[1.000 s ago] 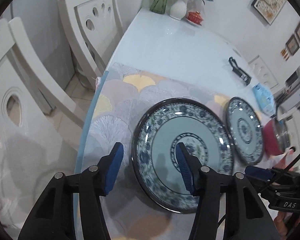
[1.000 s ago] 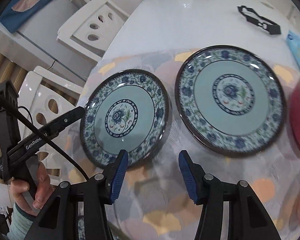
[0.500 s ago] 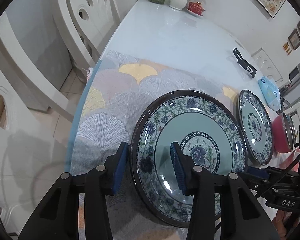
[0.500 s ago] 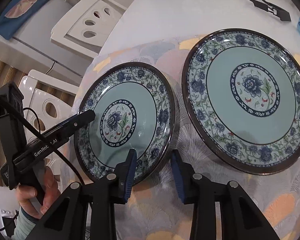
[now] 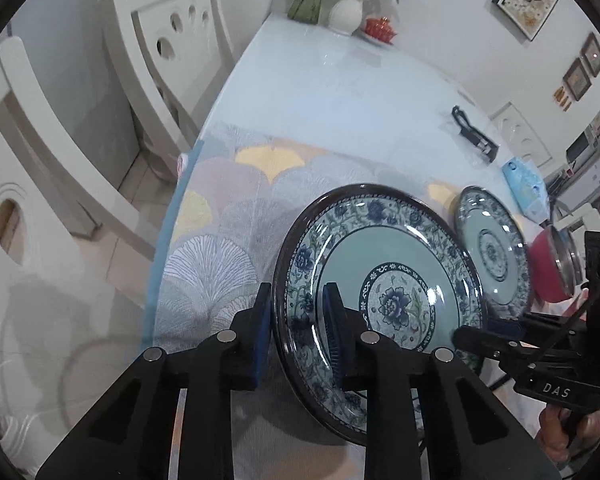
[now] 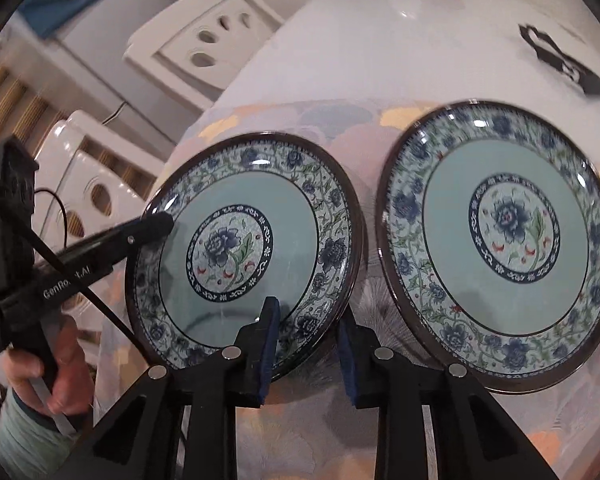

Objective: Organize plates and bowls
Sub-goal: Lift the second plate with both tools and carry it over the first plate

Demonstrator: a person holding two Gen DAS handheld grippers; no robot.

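Both jaws astride near plate (image 5: 380, 280) rim

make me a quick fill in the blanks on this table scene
The left plate and right plate each have a blue ___ at the centre.
The bowl beside the right plate is ___.
The vase at the far end of the table is ___.
Missing: flower; red; white
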